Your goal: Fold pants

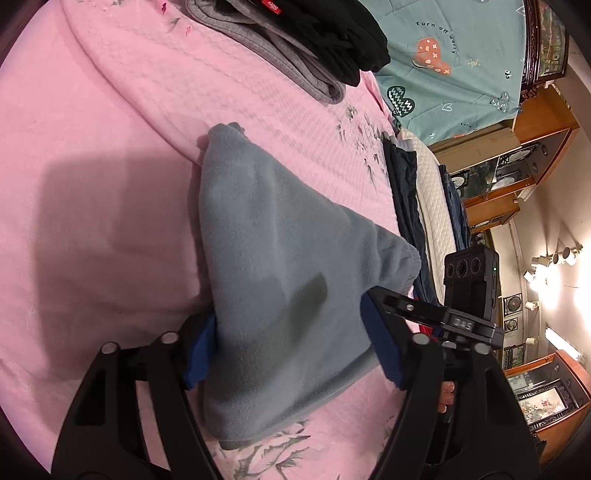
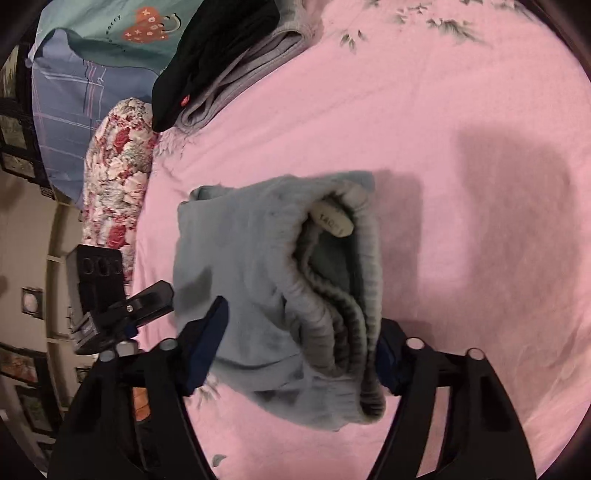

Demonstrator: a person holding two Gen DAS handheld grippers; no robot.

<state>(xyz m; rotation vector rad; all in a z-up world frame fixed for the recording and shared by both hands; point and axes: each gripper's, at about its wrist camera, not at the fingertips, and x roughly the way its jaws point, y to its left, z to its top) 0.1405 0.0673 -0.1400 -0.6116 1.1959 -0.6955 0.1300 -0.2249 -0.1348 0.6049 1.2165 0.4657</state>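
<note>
Open bed around the bundle

Bare pink bedspread [image 2: 461, 122] flanks the folded pants [image 2: 266, 280]; a black-and-grey clothes pile [image 1: 314, 40] blocks the far side.

One fleece pants [image 1: 280, 280], two grippers [image 1: 291, 354] [image 2: 295, 350]

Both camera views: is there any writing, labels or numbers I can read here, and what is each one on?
"Turn off worry" on the teal quilt, curved above its orange heart.
"D4S", roughly, on the other gripper's black mount; the embossing is faint.
Red tag on the black folded clothes: white script, too small to read.
White size tag in the waistband of the blue-grey pants: digits possibly "140", too blurred to be sure.
</note>
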